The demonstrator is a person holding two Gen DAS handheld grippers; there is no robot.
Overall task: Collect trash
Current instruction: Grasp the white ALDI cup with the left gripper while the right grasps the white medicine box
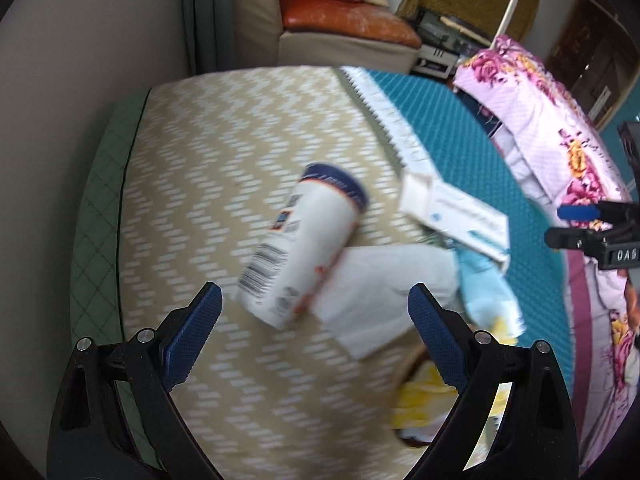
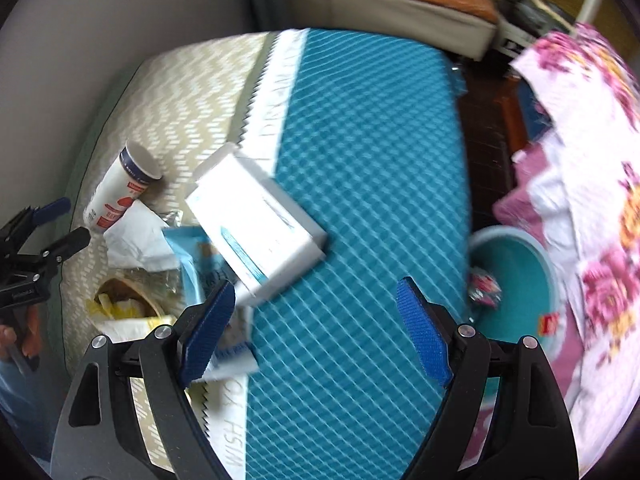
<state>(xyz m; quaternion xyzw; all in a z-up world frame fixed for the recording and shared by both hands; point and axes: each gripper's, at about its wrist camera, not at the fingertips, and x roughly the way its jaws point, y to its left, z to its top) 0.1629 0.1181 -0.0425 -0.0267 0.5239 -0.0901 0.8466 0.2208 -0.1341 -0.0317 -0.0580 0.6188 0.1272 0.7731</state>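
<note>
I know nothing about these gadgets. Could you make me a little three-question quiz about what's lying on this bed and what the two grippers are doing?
1. True or false: the white cup stands upright on the zigzag mat.
2. Which item lies partly on the teal bedspread? A) the white box B) the white cup C) the crumpled napkin
3. Fill in: the left gripper and the right gripper both have their jaws ____, holding nothing.

Key: 1. False, it lies on its side. 2. A. 3. open.
</note>
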